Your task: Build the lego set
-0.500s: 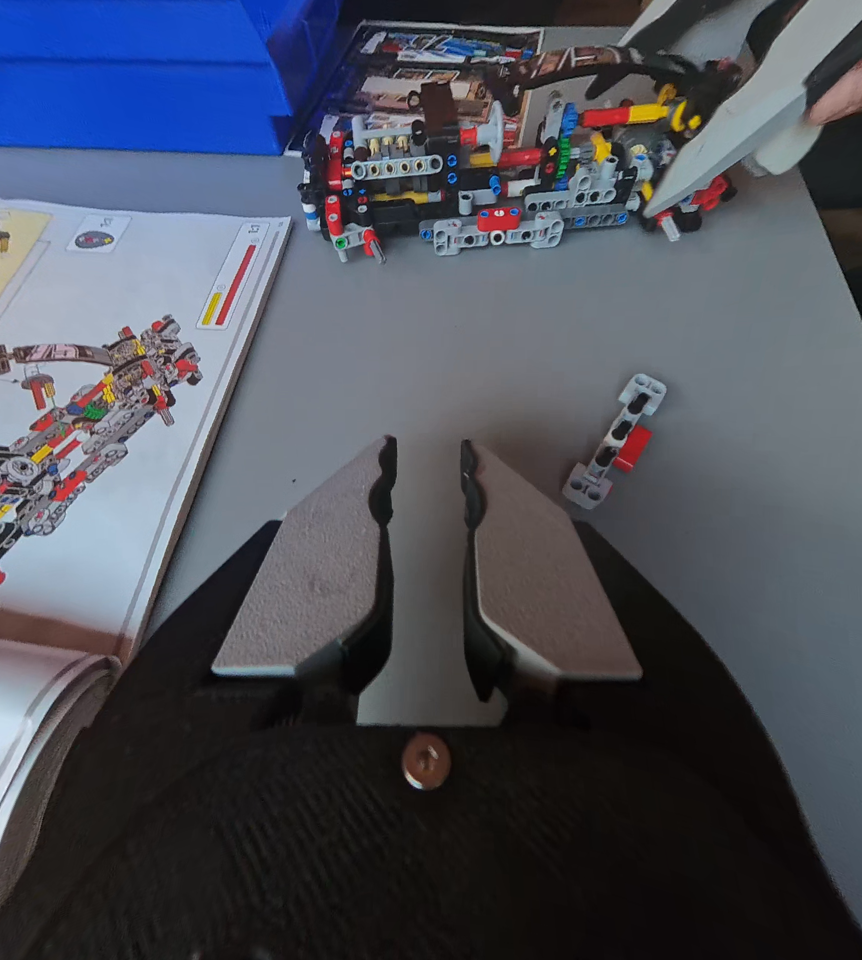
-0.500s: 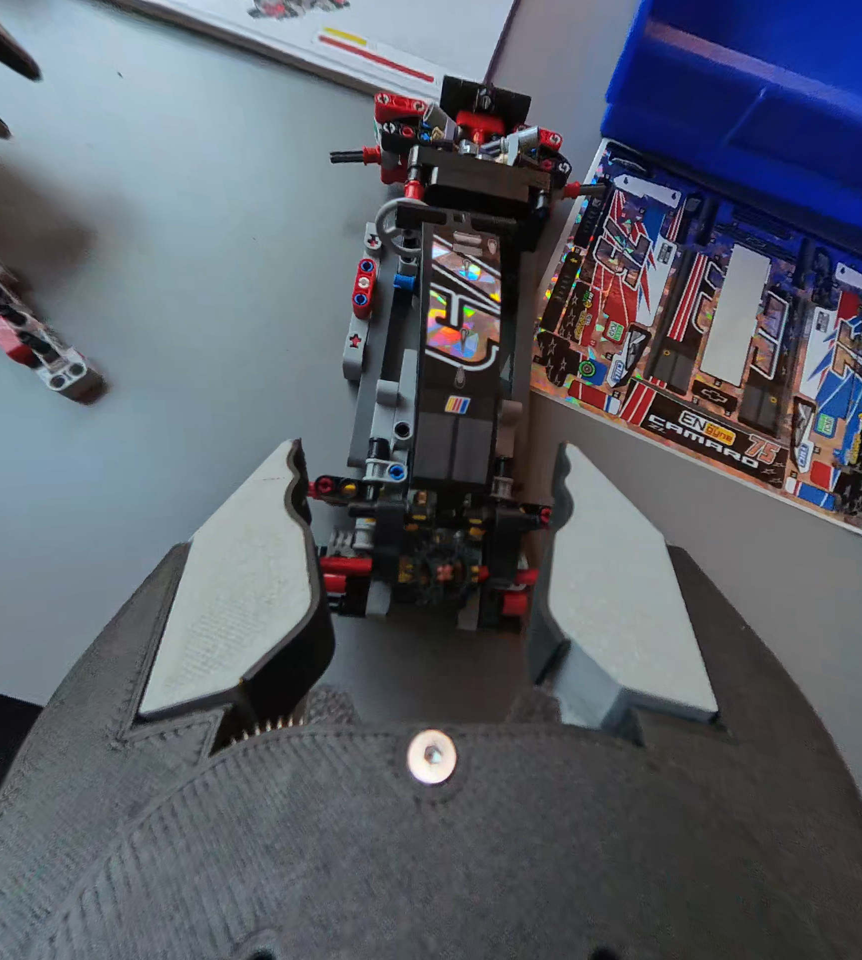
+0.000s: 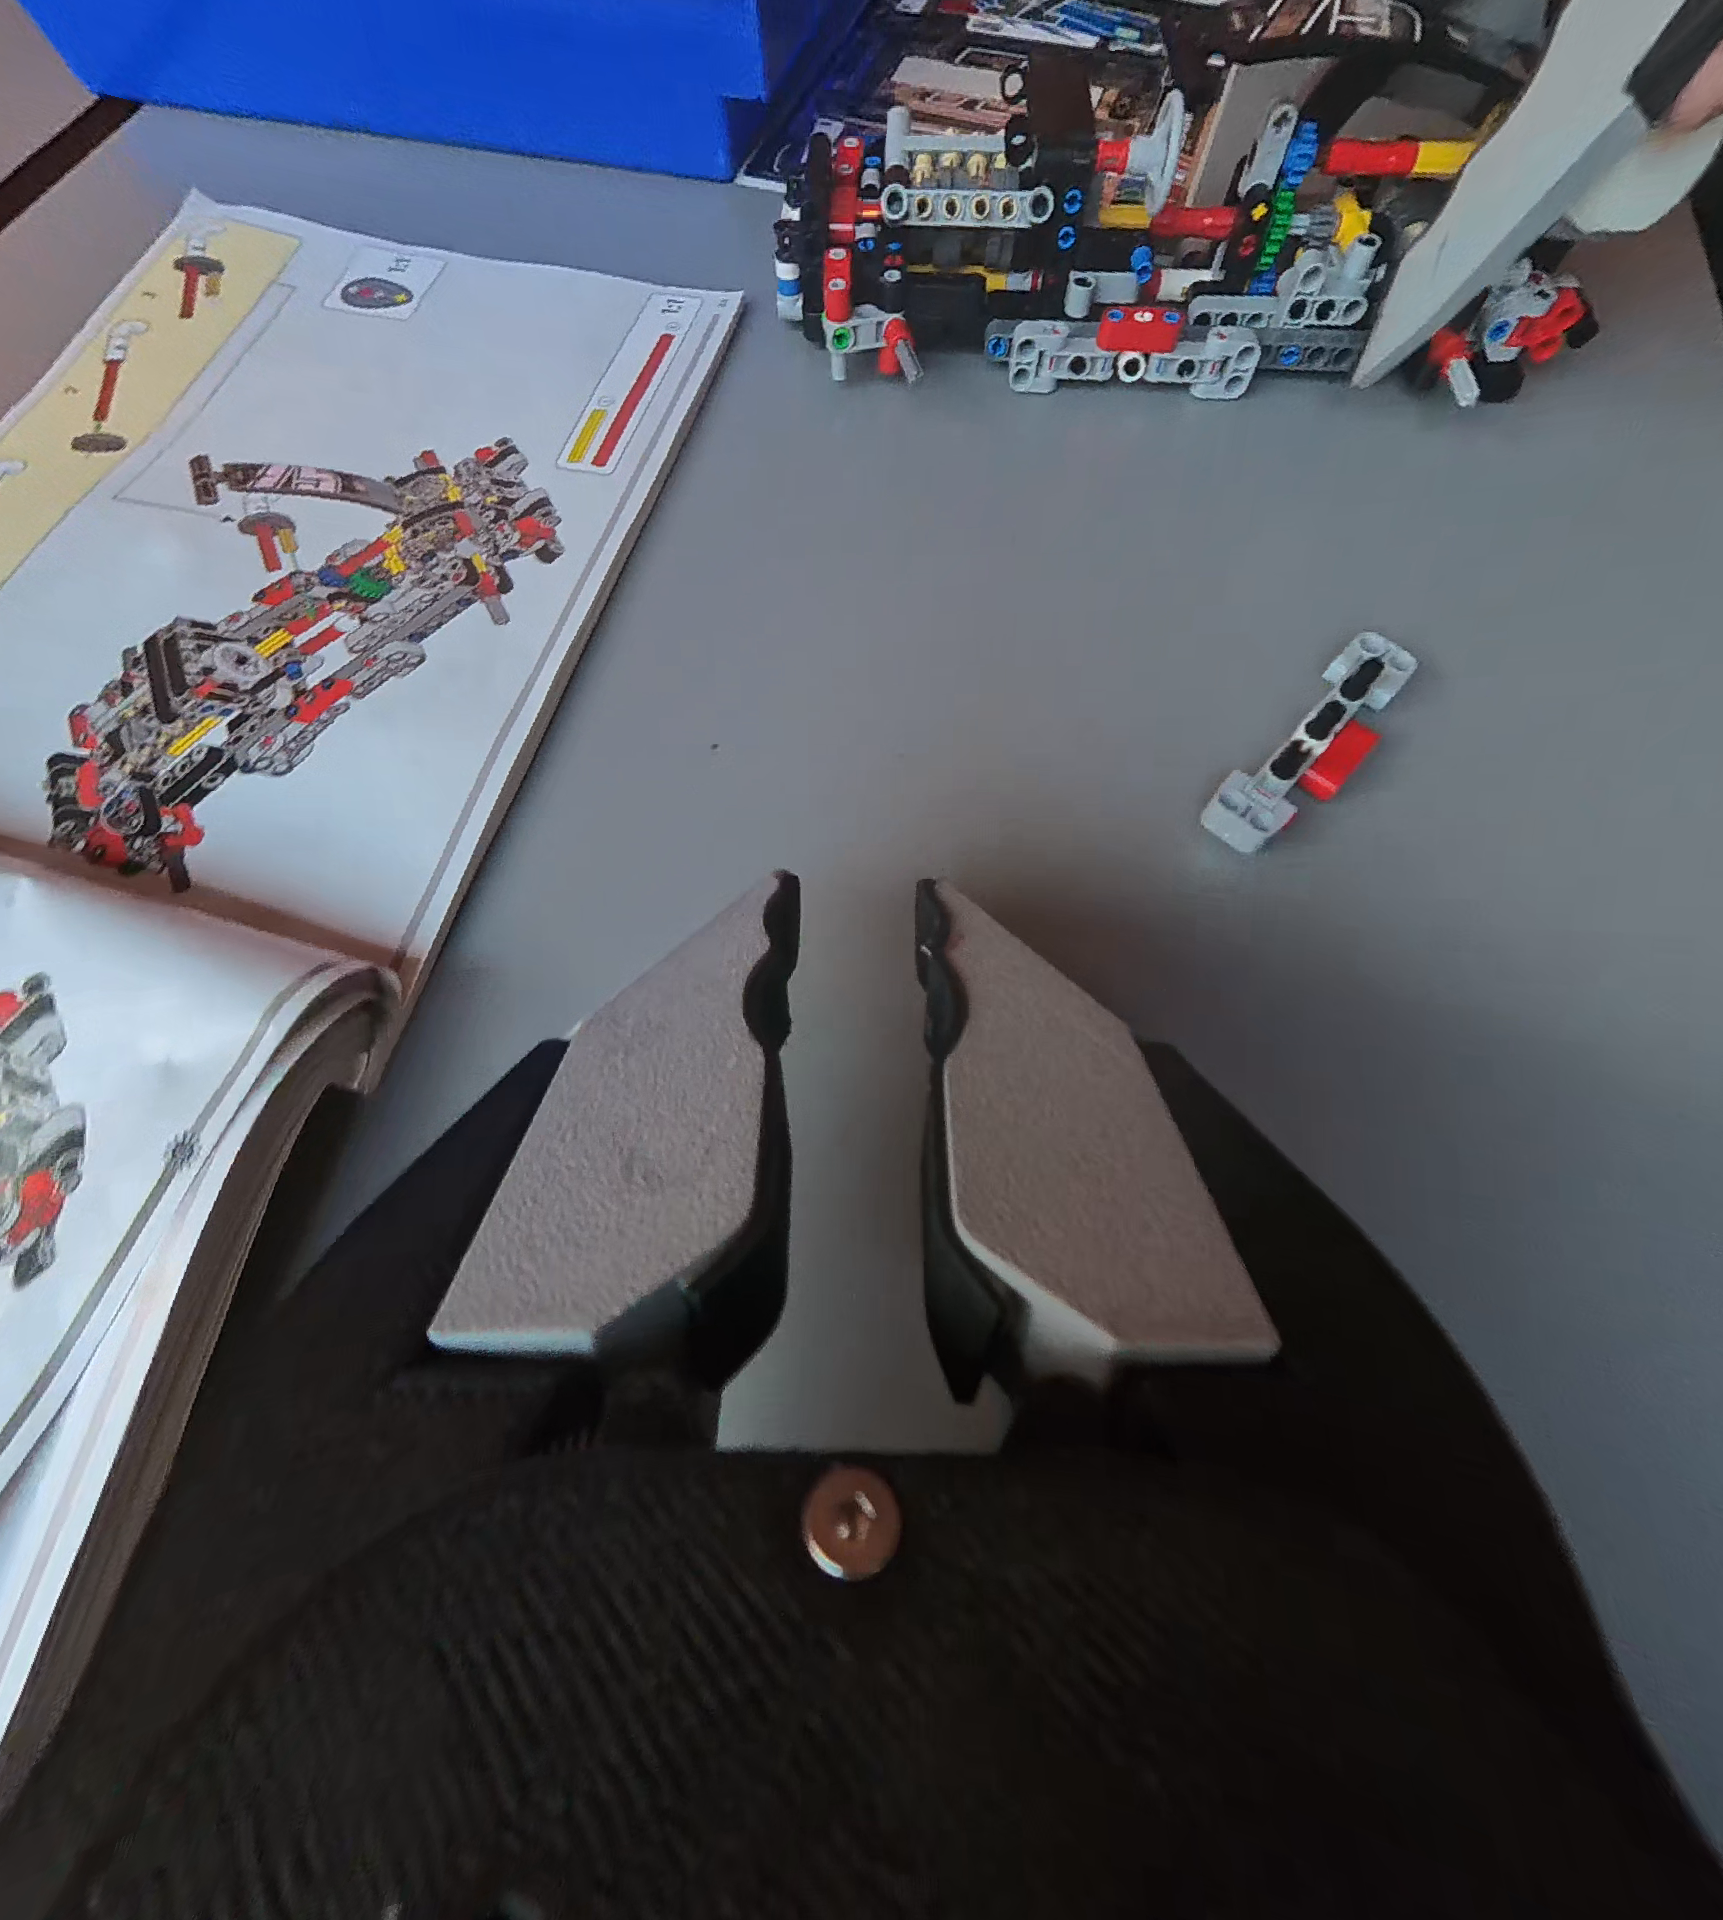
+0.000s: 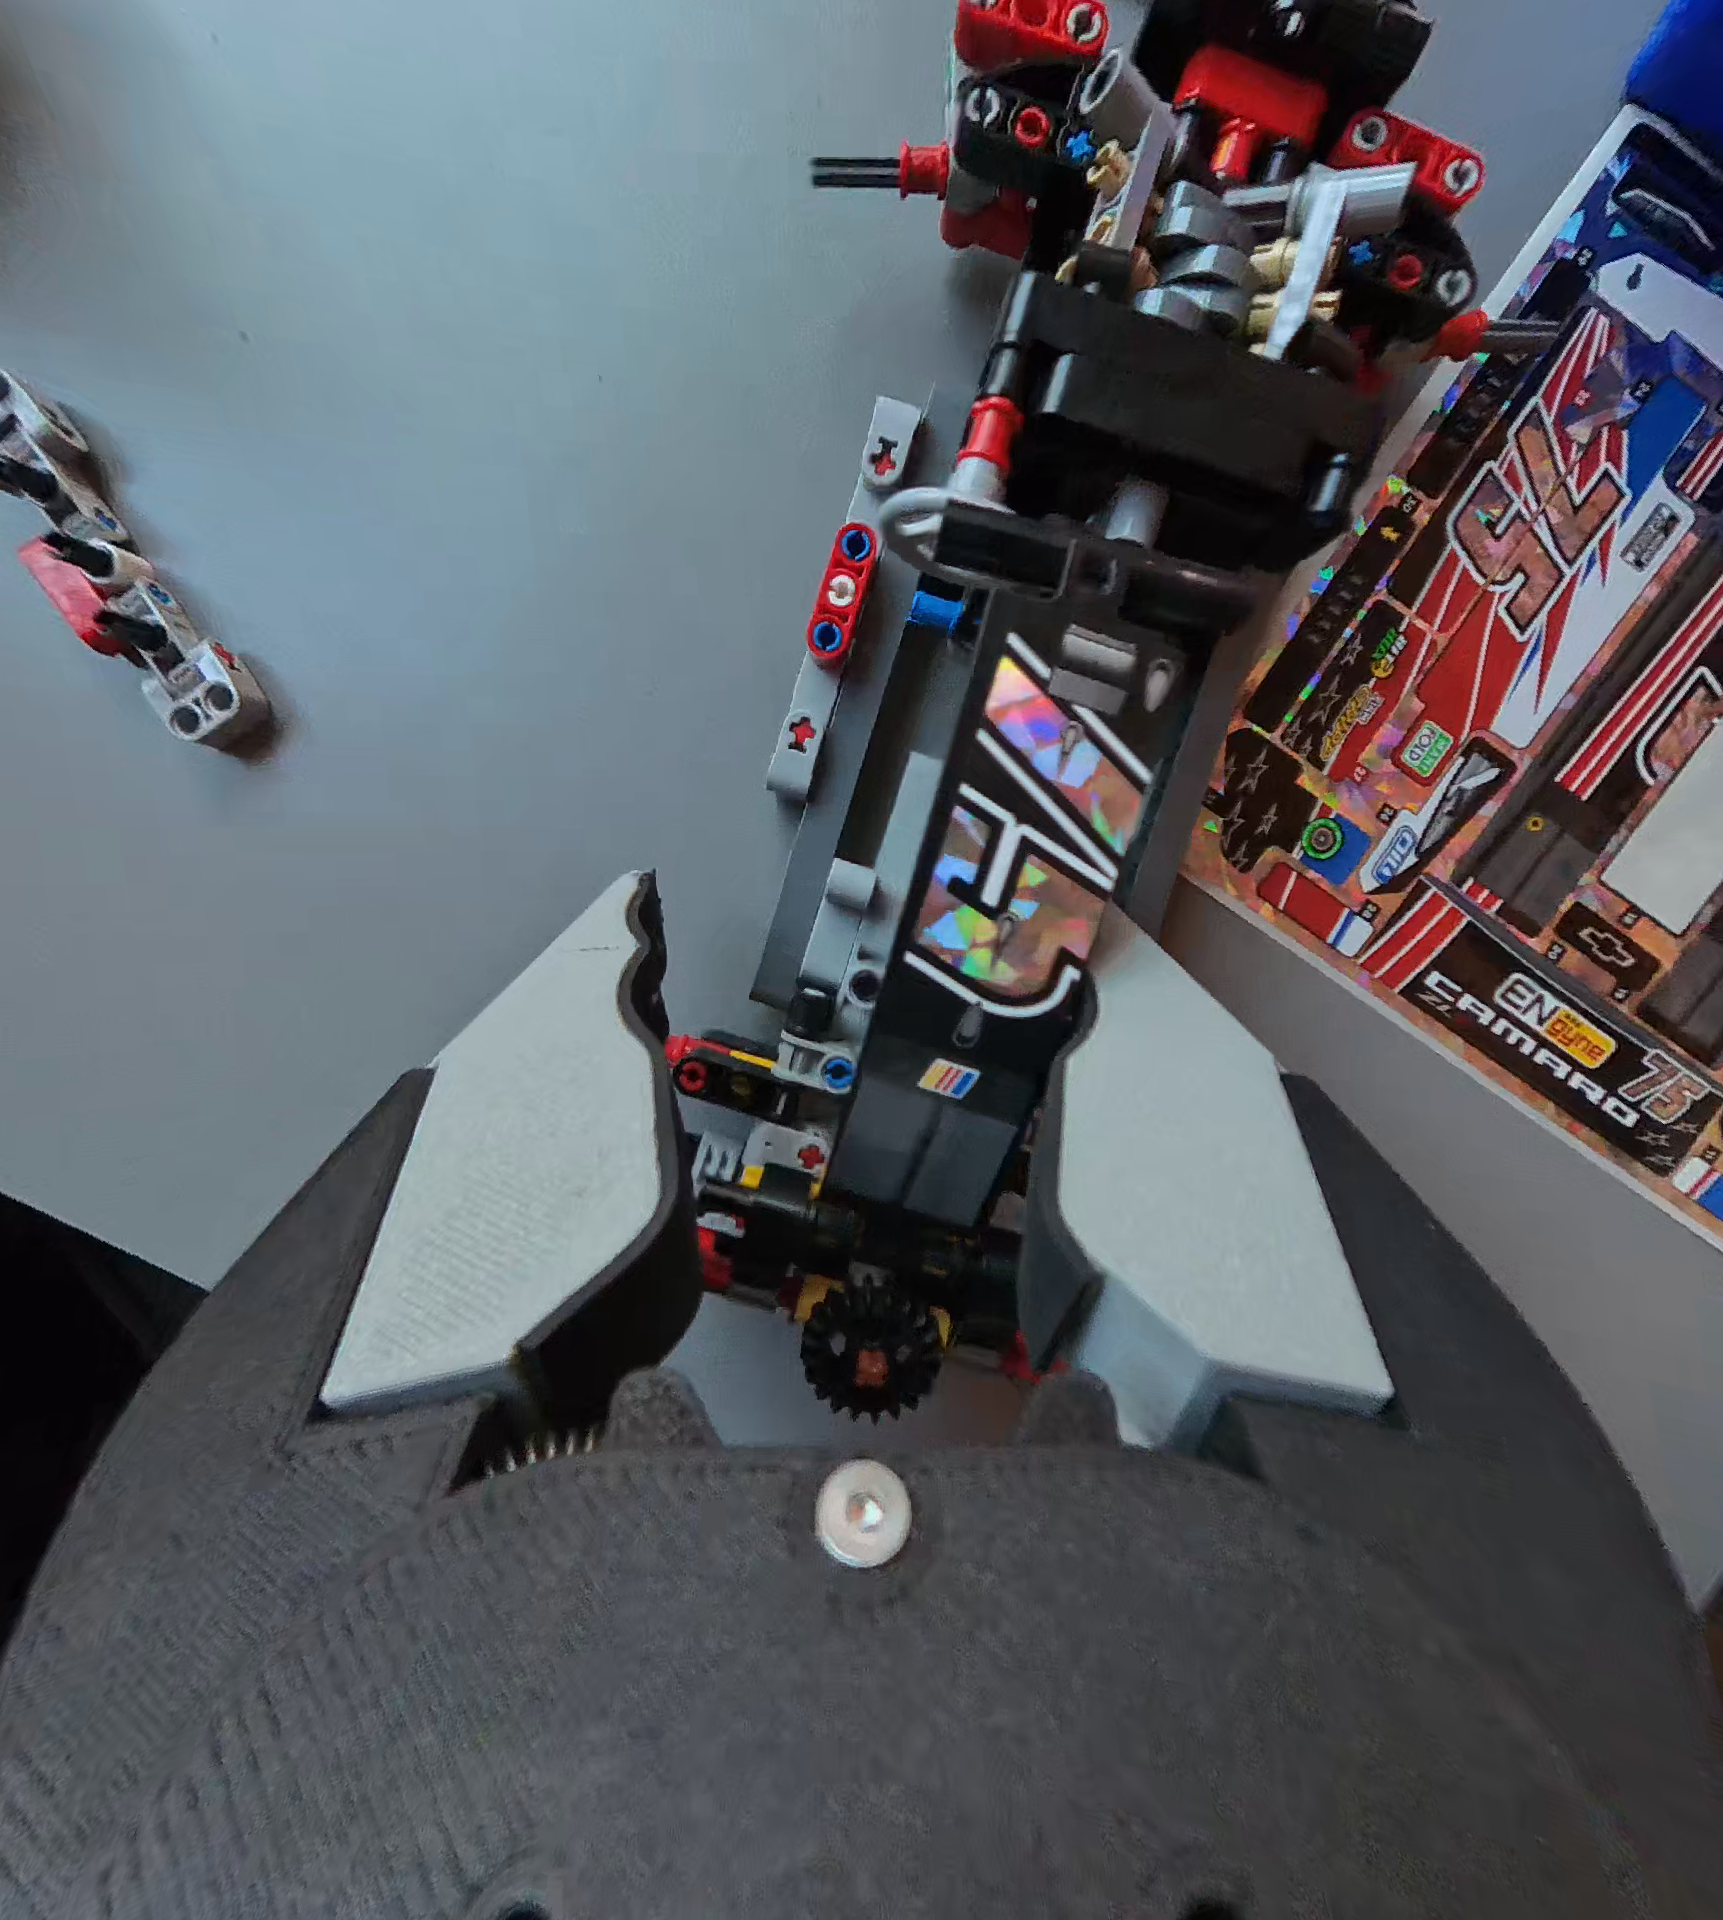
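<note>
Brick-built car chassis (image 4: pixel 992 883) sits clamped in right tongs (image 4: pixel 867 997); left tongs (image 3: pixel 857 914) narrowly parted, bare.

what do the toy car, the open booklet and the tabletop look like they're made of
Toy car: hard moulded plastic, glossy, with pin holes and a shiny rainbow sticker on its black panel.
Booklet: printed paper, faint sheen, thin stacked pages curling at the fold.
Tabletop: smooth matte grey, probably laminate or painted board; the look leaves it open.
</note>
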Available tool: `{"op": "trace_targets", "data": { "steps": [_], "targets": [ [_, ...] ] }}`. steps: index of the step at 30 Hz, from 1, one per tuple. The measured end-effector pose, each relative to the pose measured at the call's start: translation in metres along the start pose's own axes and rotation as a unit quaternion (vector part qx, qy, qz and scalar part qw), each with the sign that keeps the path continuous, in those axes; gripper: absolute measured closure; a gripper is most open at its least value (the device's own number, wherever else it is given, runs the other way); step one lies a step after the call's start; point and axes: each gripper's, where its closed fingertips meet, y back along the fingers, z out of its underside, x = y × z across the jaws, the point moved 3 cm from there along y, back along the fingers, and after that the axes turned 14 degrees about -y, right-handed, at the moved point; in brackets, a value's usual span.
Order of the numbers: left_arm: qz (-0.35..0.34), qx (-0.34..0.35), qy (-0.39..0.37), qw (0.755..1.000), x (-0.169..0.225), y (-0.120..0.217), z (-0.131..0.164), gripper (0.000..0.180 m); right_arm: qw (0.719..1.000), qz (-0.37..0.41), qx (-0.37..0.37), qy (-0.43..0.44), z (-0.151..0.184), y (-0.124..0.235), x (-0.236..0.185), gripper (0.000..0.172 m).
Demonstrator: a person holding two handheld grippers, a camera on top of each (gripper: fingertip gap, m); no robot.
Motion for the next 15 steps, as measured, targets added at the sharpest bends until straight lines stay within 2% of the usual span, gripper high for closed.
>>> {"op": "trace_targets", "data": {
  "steps": [4, 9, 15],
  "targets": [
    [-0.003, 0.001, 0.009, 1.000, 0.004, 0.019, 0.009, 0.161, 0.997, 0.038, -0.032, 0.053, 0.003, -0.004, -0.008, 0.097],
    [-0.003, -0.031, -0.010, 0.999, 0.029, 0.058, 0.030, 0.161, 0.995, -0.002, -0.028, 0.095, -0.007, -0.010, -0.038, 0.101],
    [-0.008, -0.045, -0.003, 0.999, 0.069, 0.102, 0.067, 0.161, 0.979, -0.036, -0.054, 0.195, -0.029, -0.025, -0.074, 0.101]
  ]
}}
